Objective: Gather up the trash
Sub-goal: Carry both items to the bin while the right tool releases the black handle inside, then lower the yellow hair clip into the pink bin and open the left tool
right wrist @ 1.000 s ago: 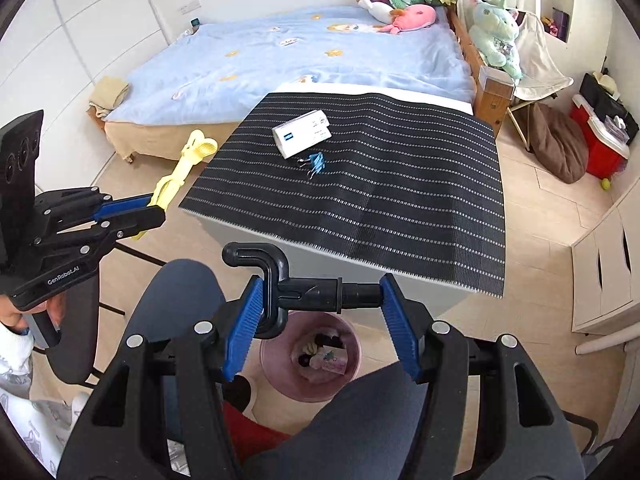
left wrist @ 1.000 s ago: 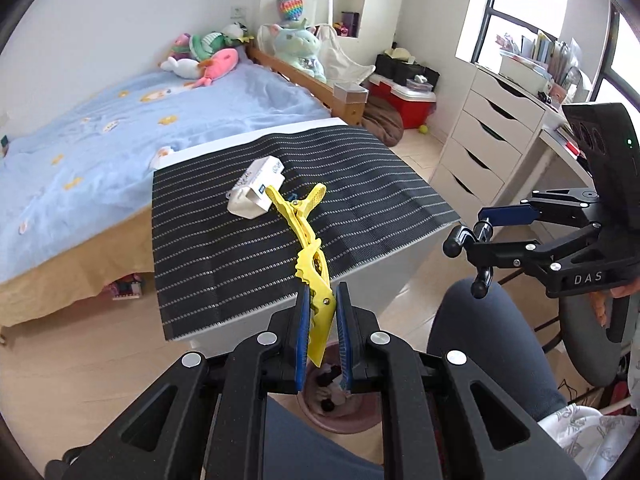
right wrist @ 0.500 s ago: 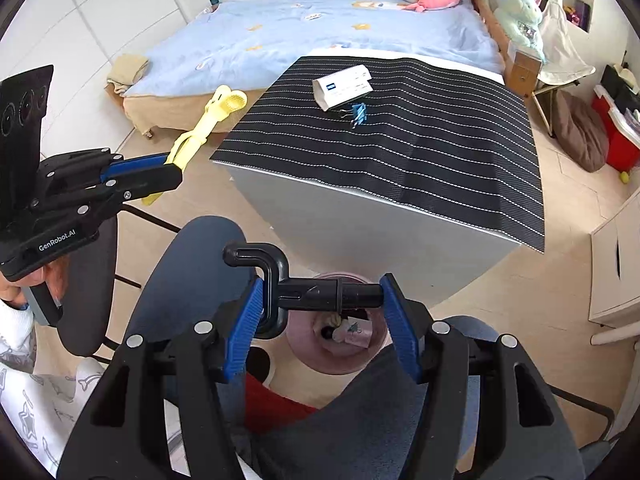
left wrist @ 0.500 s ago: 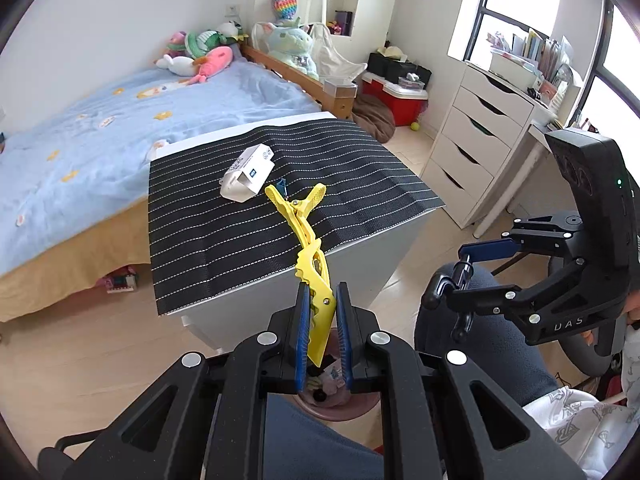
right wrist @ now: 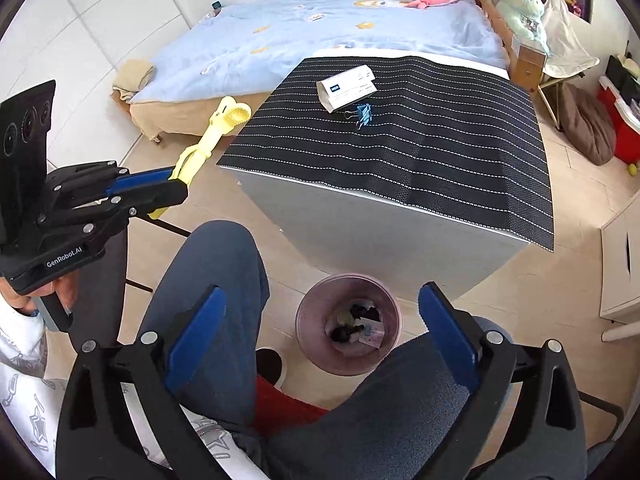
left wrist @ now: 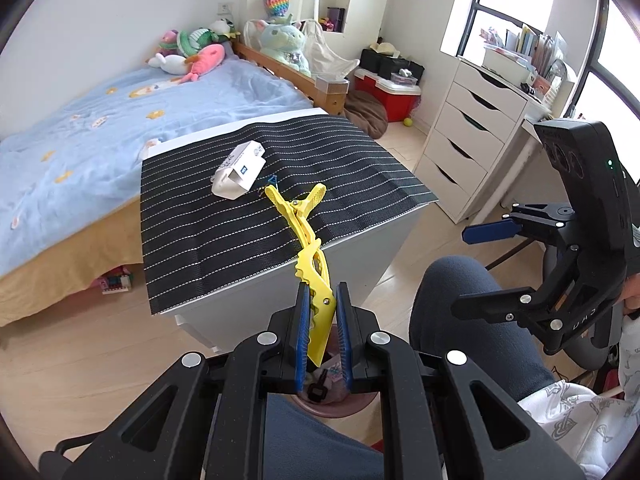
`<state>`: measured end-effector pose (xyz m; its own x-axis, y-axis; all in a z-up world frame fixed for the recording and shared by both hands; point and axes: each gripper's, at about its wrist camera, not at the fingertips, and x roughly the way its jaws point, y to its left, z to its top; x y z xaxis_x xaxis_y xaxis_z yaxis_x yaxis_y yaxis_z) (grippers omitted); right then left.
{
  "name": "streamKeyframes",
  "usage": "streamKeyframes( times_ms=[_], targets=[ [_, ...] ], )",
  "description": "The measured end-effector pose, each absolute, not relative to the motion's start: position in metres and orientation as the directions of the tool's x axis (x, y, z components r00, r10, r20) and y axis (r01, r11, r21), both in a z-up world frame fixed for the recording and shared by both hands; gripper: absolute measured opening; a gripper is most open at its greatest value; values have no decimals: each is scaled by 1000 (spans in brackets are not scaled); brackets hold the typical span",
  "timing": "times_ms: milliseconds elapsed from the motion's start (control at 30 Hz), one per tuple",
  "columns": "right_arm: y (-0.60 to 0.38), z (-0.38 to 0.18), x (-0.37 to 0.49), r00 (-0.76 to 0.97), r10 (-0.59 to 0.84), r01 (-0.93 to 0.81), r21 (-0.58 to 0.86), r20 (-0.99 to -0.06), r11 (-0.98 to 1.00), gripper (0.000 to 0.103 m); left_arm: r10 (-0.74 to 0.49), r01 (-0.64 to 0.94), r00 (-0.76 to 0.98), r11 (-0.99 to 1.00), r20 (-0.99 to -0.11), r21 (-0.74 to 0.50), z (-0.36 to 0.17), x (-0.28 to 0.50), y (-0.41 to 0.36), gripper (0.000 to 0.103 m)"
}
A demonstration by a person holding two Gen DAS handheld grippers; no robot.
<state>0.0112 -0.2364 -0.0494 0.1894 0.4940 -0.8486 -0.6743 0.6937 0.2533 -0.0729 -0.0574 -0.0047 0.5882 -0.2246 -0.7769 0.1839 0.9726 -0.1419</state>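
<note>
Two grippers over the pink bin [right wrist: 347,322] — left gripper [left wrist: 322,330] clamped on a yellow hair clip [left wrist: 308,248], right gripper [right wrist: 320,326] just sprung wide, nothing between (white box [right wrist: 347,88] and blue binder clip [right wrist: 363,114] mid-table).

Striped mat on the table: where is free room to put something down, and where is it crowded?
The striped mat is bare along its near edge and its right half. It is crowded only near the far-left corner, where the white box and the blue binder clip lie close together.
</note>
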Motion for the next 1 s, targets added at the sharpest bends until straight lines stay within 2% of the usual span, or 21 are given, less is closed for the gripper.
streamKeyframes(
  times_ms=[1000],
  targets=[
    [-278,-34,23,309,476,-591,226,-823,774,97,-276,331,516,937,-811,-108,-15,-82,-101,13]
  ],
)
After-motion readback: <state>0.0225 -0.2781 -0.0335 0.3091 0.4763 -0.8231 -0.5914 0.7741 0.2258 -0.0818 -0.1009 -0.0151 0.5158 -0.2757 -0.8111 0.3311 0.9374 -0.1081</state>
